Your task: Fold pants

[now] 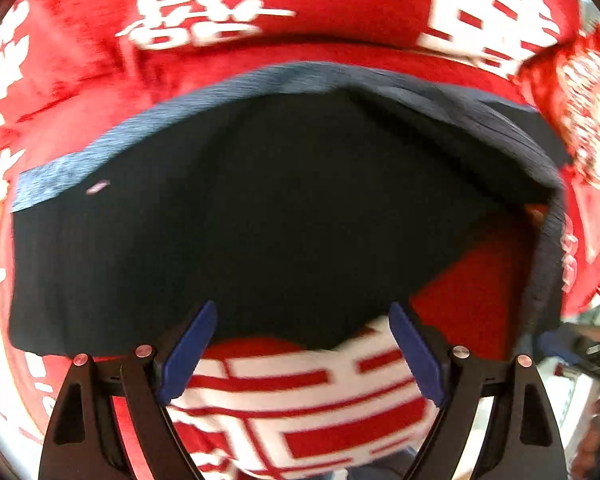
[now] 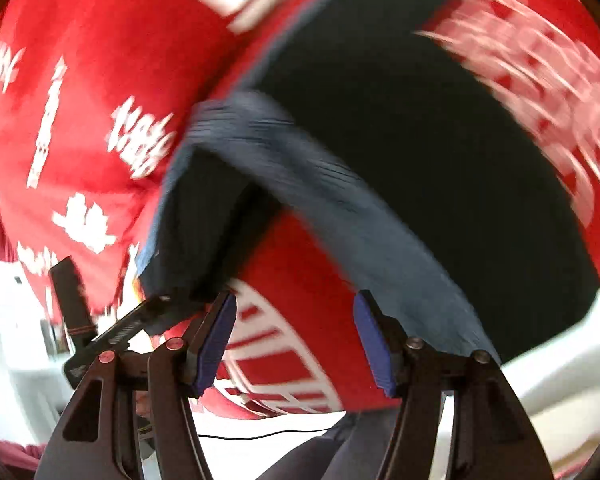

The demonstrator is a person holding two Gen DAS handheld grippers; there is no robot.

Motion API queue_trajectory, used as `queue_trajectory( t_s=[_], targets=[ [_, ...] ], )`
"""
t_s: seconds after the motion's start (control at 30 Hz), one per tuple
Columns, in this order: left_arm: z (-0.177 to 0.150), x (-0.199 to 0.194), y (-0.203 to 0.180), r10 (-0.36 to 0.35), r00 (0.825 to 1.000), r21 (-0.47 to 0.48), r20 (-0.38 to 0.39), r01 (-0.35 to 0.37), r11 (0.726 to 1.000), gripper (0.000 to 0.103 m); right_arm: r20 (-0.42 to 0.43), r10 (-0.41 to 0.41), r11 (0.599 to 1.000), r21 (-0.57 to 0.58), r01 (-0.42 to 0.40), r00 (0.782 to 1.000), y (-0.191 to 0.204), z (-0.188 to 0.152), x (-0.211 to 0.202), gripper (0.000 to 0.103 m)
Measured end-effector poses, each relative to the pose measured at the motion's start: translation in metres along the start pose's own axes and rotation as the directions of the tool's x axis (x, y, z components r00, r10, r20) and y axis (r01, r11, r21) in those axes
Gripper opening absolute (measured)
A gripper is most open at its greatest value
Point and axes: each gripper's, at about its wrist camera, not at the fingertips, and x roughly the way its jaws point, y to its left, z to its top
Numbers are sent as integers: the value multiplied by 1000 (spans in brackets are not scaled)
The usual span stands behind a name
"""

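Fingers: left gripper (image 1: 302, 354) spread wide, nothing between the blue pads; right gripper (image 2: 296, 346) likewise wide and empty. Both views motion-blurred.

Left wrist view, near to far: red-and-white cloth (image 1: 300, 396) directly below the fingers, then the near edge of the dark pants (image 1: 260, 216), lying mostly flat on that cloth. A lighter blue band runs along the far edge. The right-hand part looks doubled over or raised, with red showing beneath it.

Right wrist view: a blue-grey strip of the pants (image 2: 340, 200) arches up off the cloth, just beyond the fingers; the dark body lies farther back. Cannot tell what holds the strip up.

Judgement: fold partly made, not yet flat.

Risks: with both grippers empty, the raised strip may flop back and undo the fold. A low grab could pinch the red cloth together with the pants and drag it. Blur makes edge location uncertain.
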Motion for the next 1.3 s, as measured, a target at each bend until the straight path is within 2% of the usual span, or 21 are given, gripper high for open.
queue_trajectory(
  t_s=[0.13, 0.3, 0.43, 0.53, 0.6, 0.63, 0.67, 0.7, 0.73, 0.83, 0.9, 0.97, 1.07, 1.1, 1.23, 1.27, 1.3],
  targets=[
    [-1, -2, -47, -114, 993, 91, -5, 114, 989, 89, 28, -23, 990, 142, 19, 999, -49, -28, -11, 65],
    [5, 18, -122, -228, 971, 161, -66, 236, 958, 89, 30, -32, 974, 224, 24, 999, -82, -47, -8, 65],
    [5, 44, -166, -242, 959, 181, -145, 266, 947, 89, 17, 5, 968, 251, -9, 1000, -99, -50, -1, 65],
    [0, 44, -184, -221, 963, 216, -152, 251, 944, 89, 26, 68, 962, 264, -72, 997, -117, -52, -10, 65],
    [-2, 47, -194, -215, 959, 219, -182, 253, 942, 77, 36, 117, 952, 281, -123, 992, -123, -49, -12, 65],
    [-3, 50, -198, -212, 958, 222, -194, 253, 942, 64, 41, 135, 947, 288, -141, 990, -126, -48, -14, 65],
    [-4, 50, -203, -227, 951, 231, -212, 274, 933, 39, 46, 157, 943, 291, -164, 986, -128, -47, -17, 65],
    [-4, 51, -209, -249, 939, 231, -238, 303, 925, 24, 50, 179, 939, 289, -186, 983, -131, -46, -20, 65],
    [-4, 53, -211, -258, 932, 225, -256, 317, 921, 18, 48, 197, 936, 287, -202, 979, -132, -45, -22, 65],
    [-3, 43, -214, -326, 908, 192, -264, 380, 905, 18, 35, 242, 921, 307, -241, 970, -143, -43, -19, 65],
    [1, 32, -218, -383, 886, 164, -262, 432, 887, 18, 46, 311, 889, 339, -308, 949, -154, -47, -14, 66],
    [4, 27, -221, -412, 872, 146, -264, 458, 877, 18, 64, 364, 858, 364, -361, 929, -165, -54, -10, 68],
    [11, 21, -229, -457, 840, 108, -293, 504, 857, 18, 97, 443, 806, 393, -443, 891, -171, -61, 2, 68],
    [14, 18, -229, -461, 836, 106, -298, 509, 854, 18, 115, 480, 779, 401, -482, 870, -171, -63, 7, 68],
    [21, 15, -239, -451, 837, 122, -309, 506, 854, 18, 175, 545, 716, 411, -564, 820, -171, -65, 15, 68],
    [21, 17, -242, -443, 841, 128, -311, 499, 857, 18, 196, 560, 698, 412, -586, 805, -171, -65, 13, 66],
    [22, 17, -243, -432, 847, 135, -311, 489, 862, 18, 221, 576, 676, 412, -611, 787, -171, -63, 10, 59]
  ],
)
